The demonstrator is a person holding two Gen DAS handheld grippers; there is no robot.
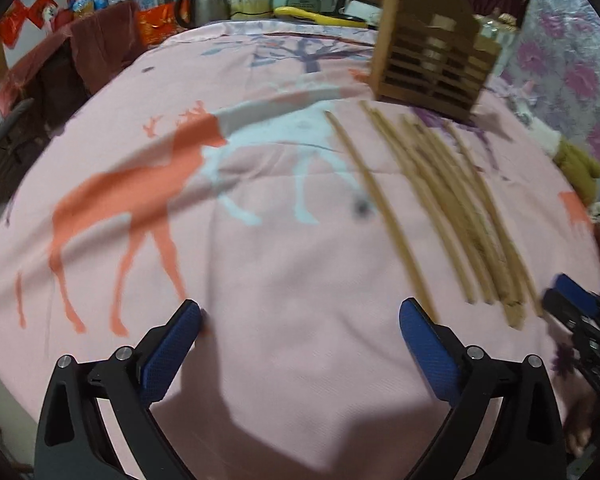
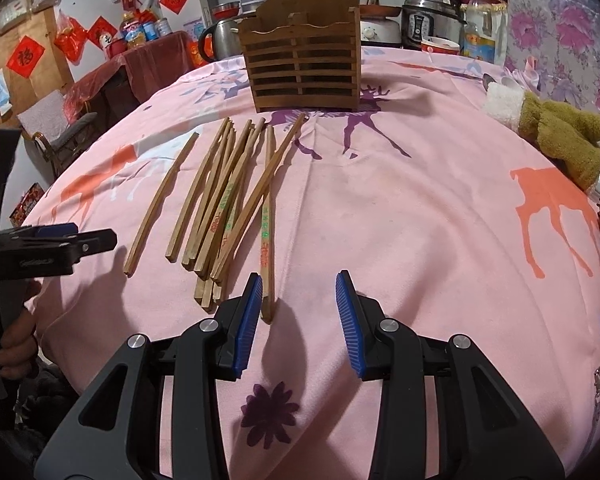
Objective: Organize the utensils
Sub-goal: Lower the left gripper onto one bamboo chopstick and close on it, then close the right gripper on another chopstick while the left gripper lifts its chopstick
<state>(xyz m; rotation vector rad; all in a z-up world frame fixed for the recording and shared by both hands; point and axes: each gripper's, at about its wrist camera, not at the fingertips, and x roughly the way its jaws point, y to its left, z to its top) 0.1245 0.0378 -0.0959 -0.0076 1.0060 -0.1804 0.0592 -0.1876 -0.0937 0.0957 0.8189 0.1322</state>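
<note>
On a table draped in pink cloth (image 2: 400, 208) printed with orange, pale blue and purple deer, a scatter of long, square-sectioned wooden chopsticks (image 2: 224, 204), lying roughly parallel with their thick ends toward the cameras and their tips toward the far side. Off to the left of the bunch, one single chopstick (image 2: 162, 200), apart from the rest; at the right edge of the bunch, another with green and red lettering along its shaft (image 2: 266, 232), its near end just beside the left blue pad of the right gripper (image 2: 296, 322). Behind the chopsticks, farther along the table, an upright brown wooden utensil holder with slatted front and arched back panel (image 2: 306, 68), nothing visible inside through the slats. Right gripper black-framed with ribbed blue pads, held partly apart over bare cloth, nothing between them. Left gripper (image 1: 300, 336) likewise black and blue, spread wide above the cloth to the left of the chopsticks, empty, its view blurred. From the right wrist view, seen side-on at the left edge with fingers of a hand wrapped round its handle. Near the right table edge, an olive-green plush toy with a white fleecy part (image 2: 556, 136). Beyond the table, a steel kettle (image 2: 220, 40), pots and red paper decorations on the walls.
</note>
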